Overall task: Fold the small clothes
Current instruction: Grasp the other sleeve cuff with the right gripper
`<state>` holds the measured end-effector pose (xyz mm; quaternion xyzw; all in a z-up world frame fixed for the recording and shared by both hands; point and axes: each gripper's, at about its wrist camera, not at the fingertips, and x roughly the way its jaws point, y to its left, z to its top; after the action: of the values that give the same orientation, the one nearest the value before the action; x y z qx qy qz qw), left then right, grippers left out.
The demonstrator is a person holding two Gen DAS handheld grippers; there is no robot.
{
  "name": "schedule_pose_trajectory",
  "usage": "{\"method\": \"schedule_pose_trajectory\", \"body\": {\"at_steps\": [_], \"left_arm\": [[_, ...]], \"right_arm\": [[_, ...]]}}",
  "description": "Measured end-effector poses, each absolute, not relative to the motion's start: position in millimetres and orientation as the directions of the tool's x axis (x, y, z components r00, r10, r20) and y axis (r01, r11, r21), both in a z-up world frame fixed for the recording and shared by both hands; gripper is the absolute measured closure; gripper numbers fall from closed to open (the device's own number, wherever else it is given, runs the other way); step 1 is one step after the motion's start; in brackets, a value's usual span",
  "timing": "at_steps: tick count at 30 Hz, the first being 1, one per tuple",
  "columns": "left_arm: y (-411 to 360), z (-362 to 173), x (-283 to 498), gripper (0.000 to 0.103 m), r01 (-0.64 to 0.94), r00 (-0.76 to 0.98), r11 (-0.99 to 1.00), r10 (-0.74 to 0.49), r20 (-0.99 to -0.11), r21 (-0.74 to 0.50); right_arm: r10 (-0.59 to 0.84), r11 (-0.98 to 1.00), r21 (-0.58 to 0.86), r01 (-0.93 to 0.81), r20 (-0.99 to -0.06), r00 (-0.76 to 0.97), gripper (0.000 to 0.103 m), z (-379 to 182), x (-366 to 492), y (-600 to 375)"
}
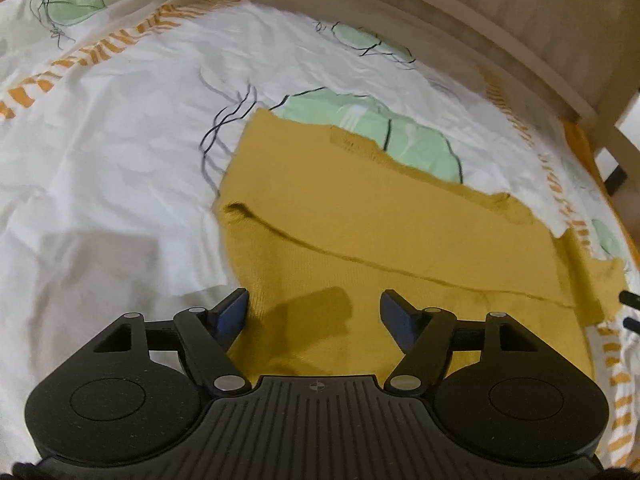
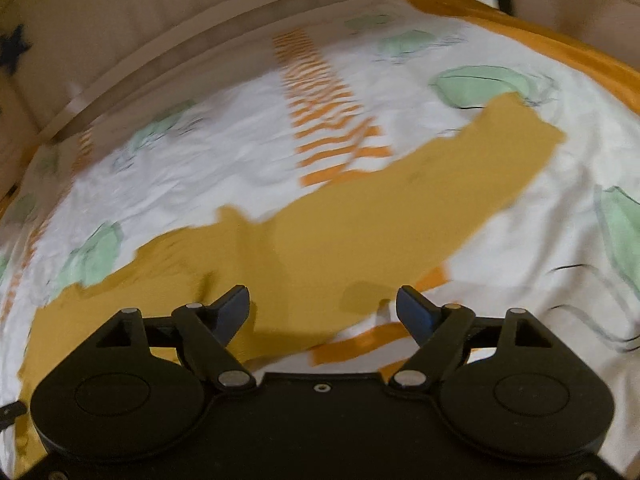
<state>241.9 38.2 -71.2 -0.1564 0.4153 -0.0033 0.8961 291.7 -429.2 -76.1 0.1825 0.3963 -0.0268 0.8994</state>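
A mustard-yellow knit garment [image 1: 360, 232] lies flat on the patterned bedsheet [image 1: 100, 160], with a folded edge running across it. My left gripper [image 1: 314, 308] hovers over its near part, jaws wide apart, nothing between the blue pads [image 1: 232, 312]. In the blurred right wrist view the same yellow garment [image 2: 360, 216] stretches away to the upper right, one sleeve reaching out. My right gripper [image 2: 322, 304] stands open above the garment's near edge, holding nothing.
The white sheet [image 2: 200, 168] has green leaf prints and orange striped bands. A pale wooden bed frame [image 1: 480, 32] curves along the far side. At the right edge of the left wrist view, black tips of the other tool [image 1: 630, 298] show.
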Motion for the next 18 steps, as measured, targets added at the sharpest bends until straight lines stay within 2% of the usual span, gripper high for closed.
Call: {"method": "schedule_pose_trajectory", "body": {"at_steps": [7, 13, 18], "left_arm": [[-4.5, -65.2, 263.1, 0.034, -0.076, 0.655, 0.973, -0.116, -0.747, -0.218], [-38.2, -78.9, 285.2, 0.034, -0.048, 0.647, 0.977, -0.128, -0.752, -0.207], [-56.2, -91.3, 291.6, 0.034, -0.063, 0.653, 0.983, -0.092, -0.752, -0.175]], "right_arm": [[-0.020, 0.932, 0.234, 0.276, -0.728, 0.685, 0.020, -75.5, 308.5, -486.4], [-0.113, 0.913, 0.194, 0.359, -0.725, 0.679, 0.020, -77.7, 330.3, -534.6], [-0.188, 0.914, 0.122, 0.387, -0.718, 0.671, 0.020, -80.8, 355.1, -563.1]]}}
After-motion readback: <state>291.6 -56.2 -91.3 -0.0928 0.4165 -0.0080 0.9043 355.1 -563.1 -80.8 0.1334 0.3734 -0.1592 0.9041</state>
